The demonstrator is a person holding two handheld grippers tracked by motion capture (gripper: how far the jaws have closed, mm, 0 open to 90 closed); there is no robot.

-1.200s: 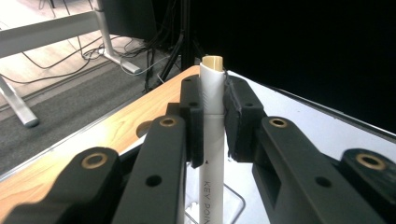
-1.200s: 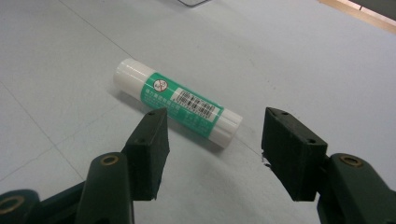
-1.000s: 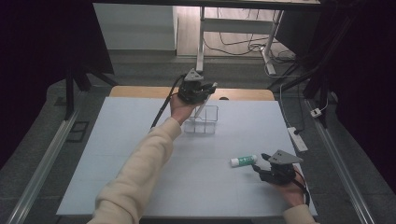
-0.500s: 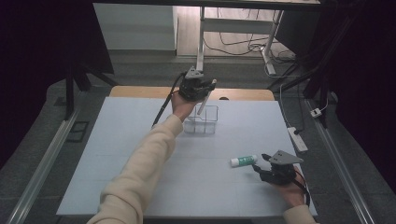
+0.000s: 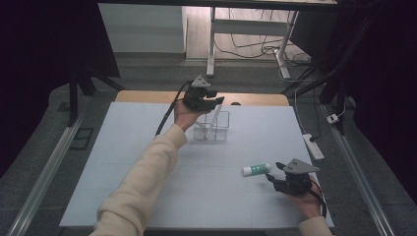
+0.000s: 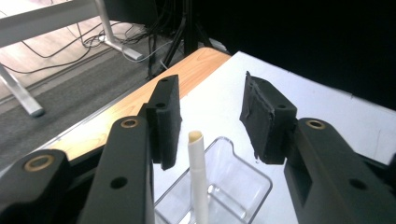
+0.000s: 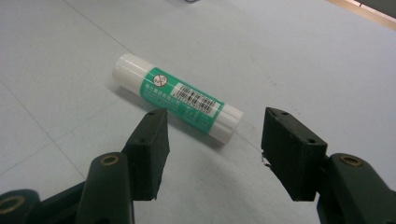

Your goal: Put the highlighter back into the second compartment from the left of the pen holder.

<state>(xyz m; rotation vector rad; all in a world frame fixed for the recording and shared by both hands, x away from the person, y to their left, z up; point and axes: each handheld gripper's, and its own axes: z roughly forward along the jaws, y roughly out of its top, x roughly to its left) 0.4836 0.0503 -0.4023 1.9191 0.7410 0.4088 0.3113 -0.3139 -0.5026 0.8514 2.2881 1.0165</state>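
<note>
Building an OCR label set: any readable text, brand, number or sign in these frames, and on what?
Nothing can be quoted.
White glue stick with a green label: white print lines, too blurred to read.
Same label: barcode with tiny digits, unreadable.
Same label: round crossed-out pictogram near the cap end, content unclear.
Clear plastic box and thin white stick: no markings.

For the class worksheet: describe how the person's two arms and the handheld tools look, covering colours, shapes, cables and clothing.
Both arms wear cream long sleeves. Each hand holds a black tool: the left tool and the right tool both have two black jaws with square dark pads and brass-coloured pivot pins. Each carries a grey triangular plate on top. A black cable trails from the left one.
</note>
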